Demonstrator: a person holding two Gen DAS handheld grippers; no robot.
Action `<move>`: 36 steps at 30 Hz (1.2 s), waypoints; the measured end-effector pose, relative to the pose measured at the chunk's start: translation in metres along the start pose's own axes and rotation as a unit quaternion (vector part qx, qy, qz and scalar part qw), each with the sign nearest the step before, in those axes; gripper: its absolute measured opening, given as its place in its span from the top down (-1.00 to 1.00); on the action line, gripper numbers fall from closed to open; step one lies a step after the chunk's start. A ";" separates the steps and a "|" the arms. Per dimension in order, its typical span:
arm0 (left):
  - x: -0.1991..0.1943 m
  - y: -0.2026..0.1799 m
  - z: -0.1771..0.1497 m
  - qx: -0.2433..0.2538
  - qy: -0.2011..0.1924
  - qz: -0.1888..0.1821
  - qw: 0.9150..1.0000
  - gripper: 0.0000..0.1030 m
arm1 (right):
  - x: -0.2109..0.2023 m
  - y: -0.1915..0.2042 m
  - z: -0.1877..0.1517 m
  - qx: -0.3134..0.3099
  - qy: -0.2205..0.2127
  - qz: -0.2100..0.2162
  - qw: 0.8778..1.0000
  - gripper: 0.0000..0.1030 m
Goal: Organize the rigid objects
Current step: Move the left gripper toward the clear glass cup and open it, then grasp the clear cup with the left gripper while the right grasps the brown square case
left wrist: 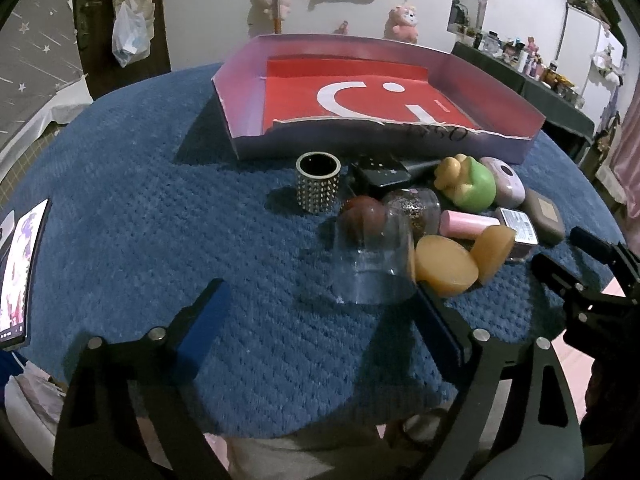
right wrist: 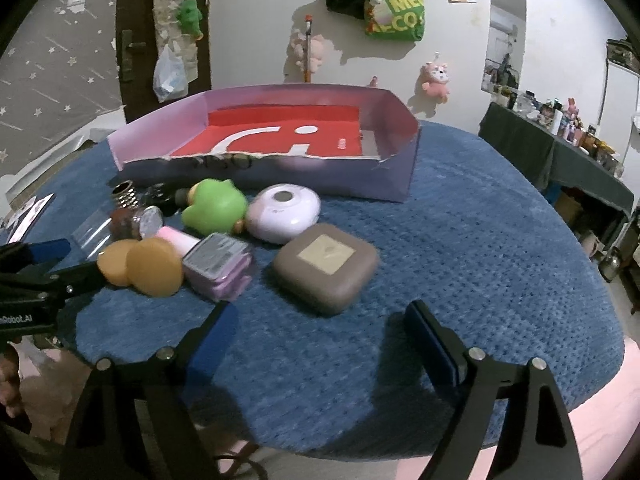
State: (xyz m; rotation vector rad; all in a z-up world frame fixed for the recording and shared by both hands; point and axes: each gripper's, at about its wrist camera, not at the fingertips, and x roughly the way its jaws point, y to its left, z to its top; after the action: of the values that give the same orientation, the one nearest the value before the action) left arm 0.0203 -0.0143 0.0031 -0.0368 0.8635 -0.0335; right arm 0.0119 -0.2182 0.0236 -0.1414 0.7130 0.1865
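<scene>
A shallow lilac box with a red bottom stands at the back of the blue table; it also shows in the right wrist view. In front of it lies a cluster: studded cup, clear glass, two orange discs, green frog toy, white oval case, brown square case, lilac box. My left gripper is open, just short of the glass. My right gripper is open, just short of the brown case.
A phone lies at the table's left edge. Blue cloth covers the table. A dark side table with bottles stands at the right. Plush toys and bags hang on the wall behind.
</scene>
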 end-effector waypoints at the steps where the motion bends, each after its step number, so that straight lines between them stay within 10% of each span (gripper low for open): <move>1: 0.001 0.000 0.001 0.001 0.000 0.001 1.000 -0.74 | 0.001 -0.002 0.002 -0.001 -0.001 -0.002 1.000 -0.70; 12: 0.007 -0.009 0.010 0.014 -0.004 0.001 1.000 -0.50 | 0.021 -0.009 0.015 0.016 -0.006 0.020 1.000 -0.56; 20: 0.007 -0.014 0.016 0.024 -0.005 -0.019 1.000 0.26 | 0.024 -0.008 0.020 0.010 -0.001 0.029 1.000 -0.22; 36: -0.011 -0.011 0.022 0.030 -0.029 -0.024 0.999 0.28 | 0.003 -0.013 0.034 0.025 -0.024 0.040 0.999 -0.22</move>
State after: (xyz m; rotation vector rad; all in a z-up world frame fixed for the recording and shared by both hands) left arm 0.0300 -0.0240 0.0264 -0.0020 0.8029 -0.1035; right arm 0.0384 -0.2242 0.0475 -0.0598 0.6751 0.2472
